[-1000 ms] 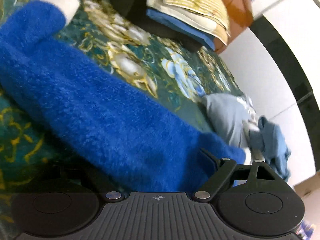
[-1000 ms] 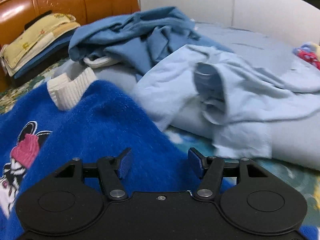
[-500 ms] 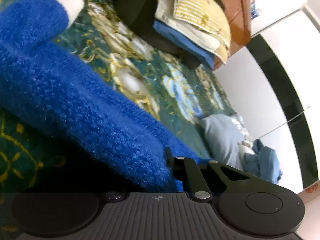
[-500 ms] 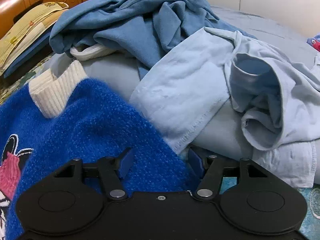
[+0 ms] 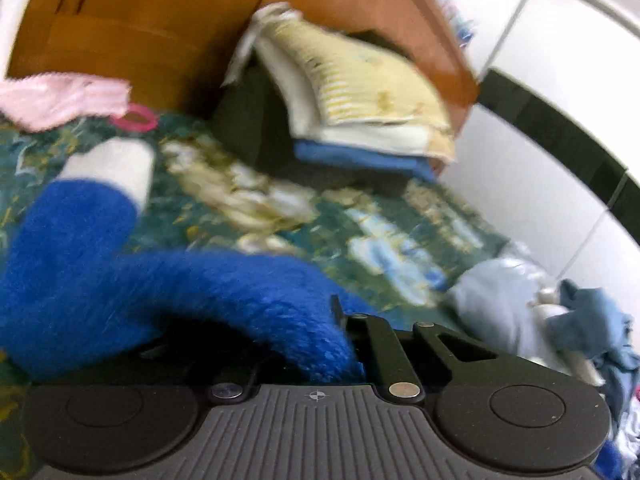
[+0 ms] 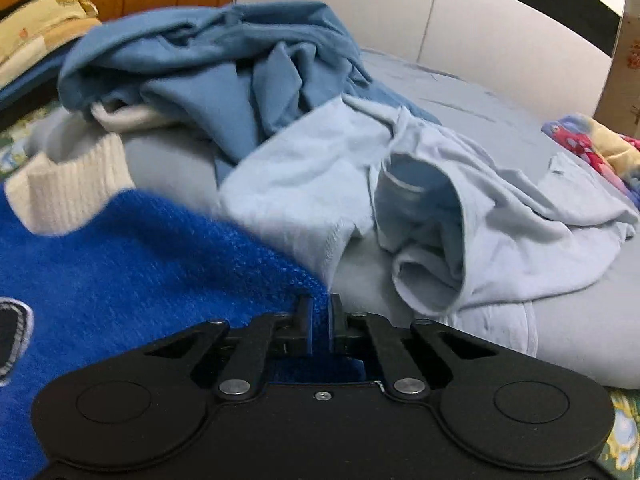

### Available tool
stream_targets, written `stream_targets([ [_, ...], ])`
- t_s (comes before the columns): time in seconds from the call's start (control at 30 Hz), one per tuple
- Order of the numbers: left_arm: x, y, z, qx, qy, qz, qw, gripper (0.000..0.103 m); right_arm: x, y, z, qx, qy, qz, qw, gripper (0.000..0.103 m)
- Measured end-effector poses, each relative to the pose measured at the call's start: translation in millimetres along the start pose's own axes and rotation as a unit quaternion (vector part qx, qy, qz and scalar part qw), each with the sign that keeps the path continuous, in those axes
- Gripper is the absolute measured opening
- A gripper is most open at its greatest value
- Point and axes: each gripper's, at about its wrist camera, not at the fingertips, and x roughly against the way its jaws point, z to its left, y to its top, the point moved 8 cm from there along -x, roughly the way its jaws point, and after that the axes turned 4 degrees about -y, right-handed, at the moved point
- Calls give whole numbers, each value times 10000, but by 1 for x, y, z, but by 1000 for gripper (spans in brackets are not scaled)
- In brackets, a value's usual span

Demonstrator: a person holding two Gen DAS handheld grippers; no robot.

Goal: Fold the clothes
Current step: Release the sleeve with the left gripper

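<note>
A fuzzy blue sweater (image 6: 132, 264) with cream ribbed cuffs (image 6: 68, 188) lies on the flowered bedspread (image 5: 360, 232). In the left wrist view its blue sleeve (image 5: 168, 284) arches up from the bed, its white cuff (image 5: 116, 168) lying farther off. My left gripper (image 5: 334, 320) is shut on that sleeve, and the fabric hides the left finger. In the right wrist view my right gripper (image 6: 320, 320) is shut on the sweater's edge, blue knit pinched between the pads.
A heap of blue (image 6: 224, 68) and pale blue clothes (image 6: 440, 196) lies just beyond the right gripper on a grey sheet (image 6: 500, 112). Folded bedding (image 5: 352, 96) is stacked against the wooden headboard (image 5: 160, 24). A pink garment (image 5: 64, 96) lies far left.
Both grippers have closed on the blue sweater. The left gripper has lifted and turned, raising the sleeve off the bed. The right gripper has moved in onto the sweater's edge.
</note>
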Motion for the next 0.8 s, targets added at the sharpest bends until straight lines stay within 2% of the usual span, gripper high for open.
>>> stream_targets([
  [0.2,-6,-9,3,-247,219,386,9987,8,-8,-2,5,52,-150,104,9998,7],
  [0.27,-3,-12,2,-359,235,534,9977,9,-5,-1,7,81,-85,109,9999,10],
  [0.3,-2,-14,1,-429,231,637,9968,13,0,-1,6,17,20,104,9999,12],
  [0.33,1,-16,-2,-493,215,732,9959,16,5,-1,5,-47,126,98,9999,23],
  [0.37,5,-19,-3,-530,177,799,9952,23,10,0,4,-110,231,93,9996,28],
  [0.4,10,-21,-5,-562,125,890,9944,39,15,0,3,-174,337,88,9992,36],
  [0.43,16,-24,-8,-597,70,967,9935,49,24,0,1,-239,465,58,9986,49],
  [0.47,25,-27,-11,-637,10,1024,9927,61,33,-1,0,-305,602,18,9977,56],
  [0.5,33,-30,-14,-677,-50,1080,9918,64,44,-3,-3,-388,752,-13,9964,72],
  [0.53,42,-32,-17,-733,-103,1106,9911,66,56,-6,-5,-480,908,-42,9947,78],
  [0.7,94,-35,-39,-1101,-417,892,9890,90,115,-29,-17,-920,1658,-105,9818,78],
  [0.8,120,-44,-51,-1416,-632,904,9838,98,134,-54,-20,-1443,2197,210,9646,79],
])
